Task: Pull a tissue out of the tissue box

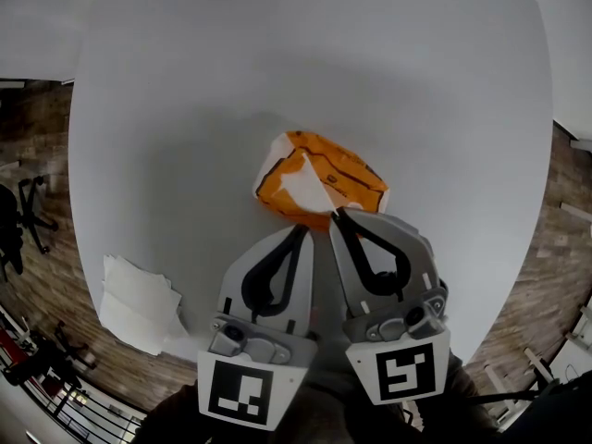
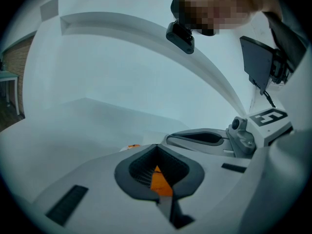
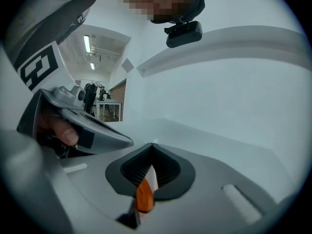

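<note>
Right gripper (image 1: pixel 335 213) — against tissue box (image 1: pixel 324 176)

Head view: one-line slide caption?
Left gripper and right gripper both pinch the near edge of the orange tissue pack on the white table.

A round white table (image 1: pixel 185 109) fills most of the head view, its top bare and matt under even light. Around it runs a brown wood-plank floor (image 1: pixel 37 137). A black office chair (image 1: pixel 28 215) stands on the floor at the left, well apart from the table, and a dark metal rack (image 1: pixel 55 391) shows at the lower left corner. In the right gripper view a plain white wall (image 3: pixel 234 91) rises behind the table; further back are strip lights (image 3: pixel 87 44) on the ceiling, a brick wall (image 3: pixel 117 99) and pale desks (image 3: pixel 105 106)
</note>
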### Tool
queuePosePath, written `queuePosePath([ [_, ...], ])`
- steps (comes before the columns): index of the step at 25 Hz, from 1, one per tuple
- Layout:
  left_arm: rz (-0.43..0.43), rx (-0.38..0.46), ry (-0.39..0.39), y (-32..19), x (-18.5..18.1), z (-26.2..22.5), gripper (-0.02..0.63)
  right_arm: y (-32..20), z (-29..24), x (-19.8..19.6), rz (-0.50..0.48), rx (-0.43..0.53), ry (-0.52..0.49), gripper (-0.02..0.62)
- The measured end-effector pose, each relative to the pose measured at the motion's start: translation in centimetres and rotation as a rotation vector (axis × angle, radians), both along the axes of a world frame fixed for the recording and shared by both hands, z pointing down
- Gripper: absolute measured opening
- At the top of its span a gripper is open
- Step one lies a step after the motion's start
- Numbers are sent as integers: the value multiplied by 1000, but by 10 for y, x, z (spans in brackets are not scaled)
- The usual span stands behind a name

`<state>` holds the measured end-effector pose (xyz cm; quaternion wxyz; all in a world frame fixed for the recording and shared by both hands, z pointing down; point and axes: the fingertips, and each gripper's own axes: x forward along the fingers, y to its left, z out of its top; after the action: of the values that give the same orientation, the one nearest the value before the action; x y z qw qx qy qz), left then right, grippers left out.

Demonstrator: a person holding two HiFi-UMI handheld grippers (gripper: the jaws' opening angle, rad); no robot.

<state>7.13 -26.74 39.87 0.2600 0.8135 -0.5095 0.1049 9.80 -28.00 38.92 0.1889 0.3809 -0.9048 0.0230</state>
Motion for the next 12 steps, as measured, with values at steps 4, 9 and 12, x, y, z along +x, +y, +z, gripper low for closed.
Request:
queuePosePath([
  [4,4,-20,10,0,5,9,0,2,-4,-2,-10,7,-7,3],
  [9,-1,-25,21,0,9,12,0,5,-11,-2,-19,15,-11,3],
  [12,3,-22,19,0,10,11,0,8,-17,-2,-20,23,-23,3],
])
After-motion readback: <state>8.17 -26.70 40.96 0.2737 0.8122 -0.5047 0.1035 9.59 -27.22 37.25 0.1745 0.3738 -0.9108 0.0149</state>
